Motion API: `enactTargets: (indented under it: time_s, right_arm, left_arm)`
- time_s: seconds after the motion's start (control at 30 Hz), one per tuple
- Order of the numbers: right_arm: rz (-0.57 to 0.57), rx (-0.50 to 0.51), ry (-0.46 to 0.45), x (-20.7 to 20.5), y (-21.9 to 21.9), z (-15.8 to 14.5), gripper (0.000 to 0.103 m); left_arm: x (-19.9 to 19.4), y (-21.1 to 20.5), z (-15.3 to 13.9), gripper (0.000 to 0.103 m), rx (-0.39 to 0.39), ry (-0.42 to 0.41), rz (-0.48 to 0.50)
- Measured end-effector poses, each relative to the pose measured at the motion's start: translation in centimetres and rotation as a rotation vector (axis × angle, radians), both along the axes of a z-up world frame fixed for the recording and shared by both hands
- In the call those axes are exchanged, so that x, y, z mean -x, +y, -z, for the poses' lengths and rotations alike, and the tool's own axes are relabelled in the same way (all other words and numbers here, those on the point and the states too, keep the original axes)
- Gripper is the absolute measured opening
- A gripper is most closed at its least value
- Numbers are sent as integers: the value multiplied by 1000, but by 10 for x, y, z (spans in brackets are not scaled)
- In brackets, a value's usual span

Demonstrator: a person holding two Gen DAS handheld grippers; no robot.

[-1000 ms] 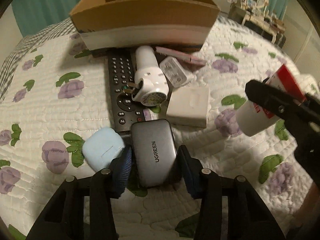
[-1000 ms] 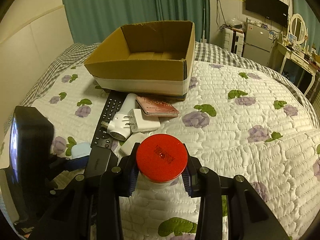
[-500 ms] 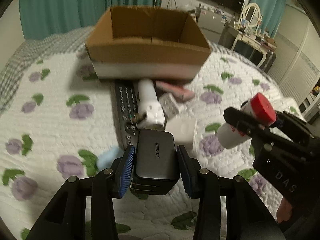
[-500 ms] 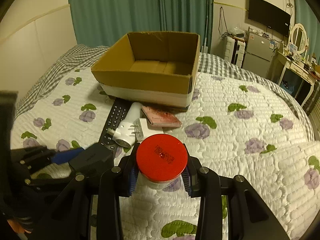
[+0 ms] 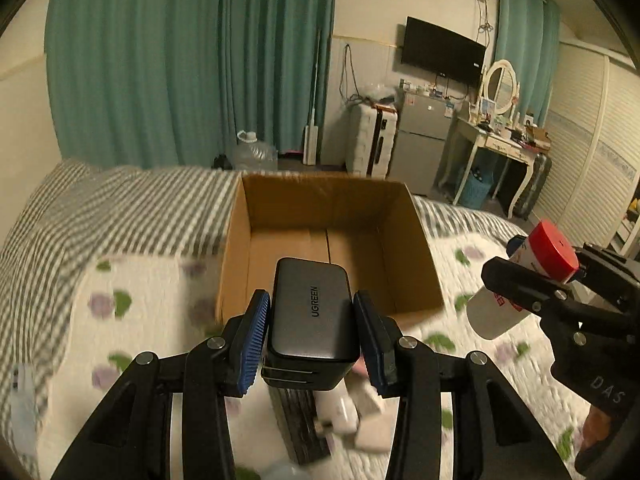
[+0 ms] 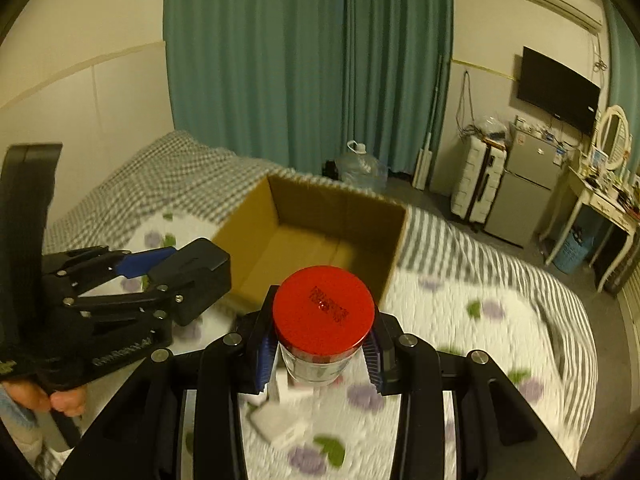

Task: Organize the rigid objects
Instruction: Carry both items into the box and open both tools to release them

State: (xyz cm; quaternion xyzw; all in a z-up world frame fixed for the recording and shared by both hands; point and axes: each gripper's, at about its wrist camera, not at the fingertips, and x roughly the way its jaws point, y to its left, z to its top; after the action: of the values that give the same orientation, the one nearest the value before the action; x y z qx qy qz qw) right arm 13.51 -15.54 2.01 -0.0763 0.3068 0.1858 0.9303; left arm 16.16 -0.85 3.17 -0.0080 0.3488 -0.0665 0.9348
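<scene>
Grey slab-shaped UGREEN charger (image 5: 310, 320) sits clamped in the left gripper (image 5: 311, 338), nearest the open brown cardboard box (image 5: 328, 200) directly ahead; the right gripper (image 6: 320, 350) grips a red-lidded jar (image 6: 323, 312) farther right.

teal curtains (image 5: 180, 60); wall tv (image 5: 442, 53); small fridge (image 5: 420, 140); white dressing table (image 5: 496, 148)
</scene>
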Motion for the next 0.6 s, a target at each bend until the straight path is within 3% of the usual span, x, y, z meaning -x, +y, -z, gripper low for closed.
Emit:
enactTargets:
  time_s: [0.13, 0.3, 0.53, 0.6]
  right_arm:
    - [-10, 13, 3, -42, 12, 0, 36]
    - [-10, -11, 53, -80, 15, 25, 36]
    - [-34, -10, 115, -107, 23, 59, 36]
    - [-36, -7, 132, -111, 24, 68, 36]
  left_arm:
    - [-42, 3, 9, 43, 2, 5, 10]
    - [-77, 4, 41, 43, -37, 25, 4]
    - [-93, 6, 73, 44, -63, 25, 1]
    - [-89, 7, 70, 46, -73, -28, -18]
